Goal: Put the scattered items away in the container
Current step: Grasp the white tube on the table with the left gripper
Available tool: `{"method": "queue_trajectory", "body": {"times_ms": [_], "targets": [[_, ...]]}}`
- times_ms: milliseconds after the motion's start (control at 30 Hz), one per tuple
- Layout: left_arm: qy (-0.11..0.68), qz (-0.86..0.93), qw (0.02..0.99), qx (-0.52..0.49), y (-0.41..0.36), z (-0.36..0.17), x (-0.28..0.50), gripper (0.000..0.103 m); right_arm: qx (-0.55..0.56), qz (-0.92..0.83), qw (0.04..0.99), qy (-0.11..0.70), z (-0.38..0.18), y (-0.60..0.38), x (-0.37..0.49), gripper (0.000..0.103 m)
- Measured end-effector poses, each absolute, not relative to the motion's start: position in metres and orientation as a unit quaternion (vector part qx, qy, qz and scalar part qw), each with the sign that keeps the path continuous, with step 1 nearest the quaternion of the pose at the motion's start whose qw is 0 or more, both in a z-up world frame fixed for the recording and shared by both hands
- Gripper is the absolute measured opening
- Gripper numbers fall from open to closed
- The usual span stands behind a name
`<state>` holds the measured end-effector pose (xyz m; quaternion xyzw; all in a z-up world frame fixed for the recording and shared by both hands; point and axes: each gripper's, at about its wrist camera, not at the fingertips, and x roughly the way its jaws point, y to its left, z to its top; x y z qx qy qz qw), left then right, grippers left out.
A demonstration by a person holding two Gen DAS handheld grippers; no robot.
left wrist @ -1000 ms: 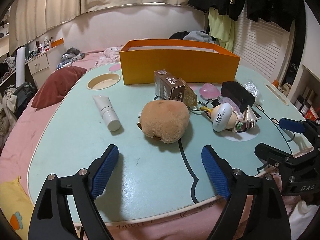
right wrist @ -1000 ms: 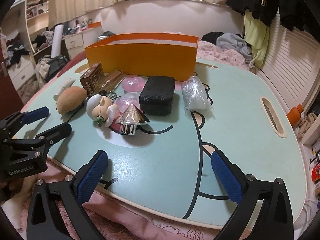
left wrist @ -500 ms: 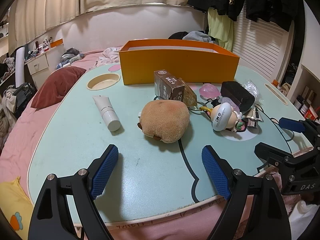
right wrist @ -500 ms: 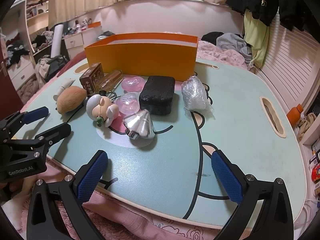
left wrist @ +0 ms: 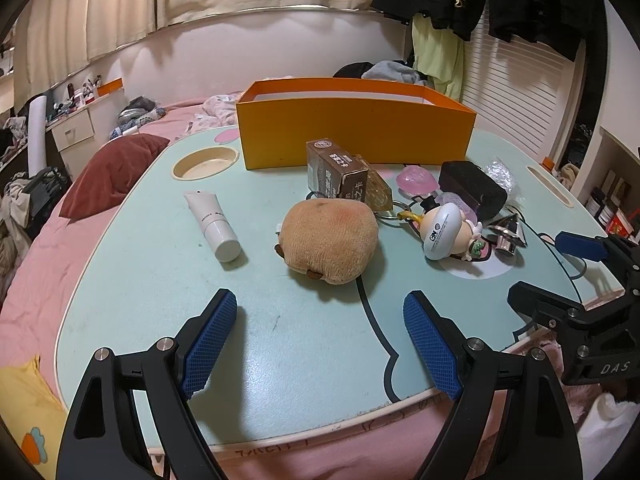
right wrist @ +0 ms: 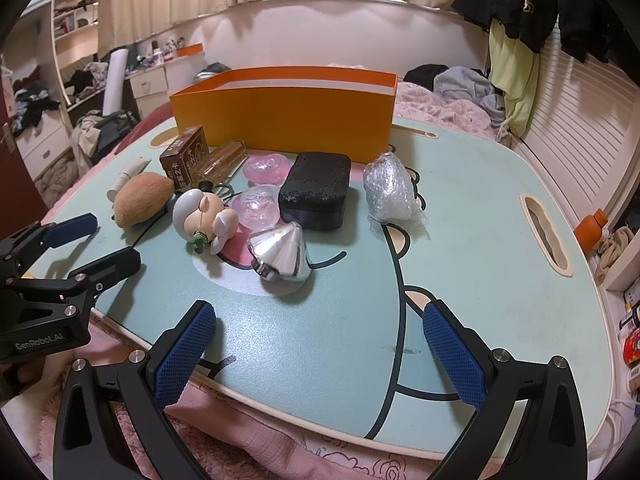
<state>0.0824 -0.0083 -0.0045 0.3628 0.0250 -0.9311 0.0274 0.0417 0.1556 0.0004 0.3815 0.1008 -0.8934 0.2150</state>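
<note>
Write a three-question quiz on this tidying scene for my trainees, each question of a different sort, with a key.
1. True or false: the orange box already holds the plush.
2. Multiple choice: the silver cone is A) upright, B) tipped on its side, C) inside the box.
3. Fill in: both the left tool and the right tool are ____ and hold nothing.

Key: 1 false, the plush lies on the table; 2 B; 3 open.
</note>
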Motion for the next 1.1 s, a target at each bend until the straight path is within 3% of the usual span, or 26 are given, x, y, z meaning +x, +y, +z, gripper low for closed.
{"method": "queue_trajectory", "body": {"times_ms": [167,233,367,433,500,600,800,867,900,1100], "targets": [[0.054,-0.93,-0.002,0.363,-0.02,-0.001,0.082,0.085,0.382,-0.893,0.218,0.102,0.001,0.154,0.042,0.103],[0.086,-0.932,-0.029,0.352,-0.034,0.006,0.085,0.079,0.382,-0.892,0.219,0.103,0.001,0.154,0.042,0.103],[0.094,-0.942,0.006,0.322,-0.061,0.026,0.083,0.074,0.381,-0.892,0.22,0.103,0.001,0.153,0.042,0.103],[0.079,-0.938,0.044,0.335,-0.071,0.031,0.071,0.06,0.381,-0.892,0.222,0.104,0.001,0.152,0.042,0.103],[0.065,-0.928,0.067,0.361,-0.078,0.029,0.055,0.057,0.381,-0.891,0.224,0.104,0.001,0.152,0.041,0.103],[0.065,-0.914,0.077,0.394,-0.084,0.019,0.034,0.043,0.381,-0.891,0.225,0.105,0.001,0.153,0.042,0.103],[0.071,-0.909,0.063,0.407,-0.083,0.01,0.018,0.043,0.381,-0.891,0.224,0.105,0.001,0.153,0.042,0.103],[0.066,-0.905,0.065,0.415,-0.081,0.007,0.016,0.032,0.38,-0.891,0.225,0.105,0.001,0.153,0.042,0.103],[0.066,-0.903,0.064,0.42,-0.082,0.004,0.015,0.021,0.38,-0.891,0.225,0.105,0.001,0.153,0.042,0.103],[0.06,-0.909,0.06,0.408,-0.08,0.003,0.019,0.02,0.378,-0.892,0.225,0.104,0.0,0.153,0.041,0.103]]}}
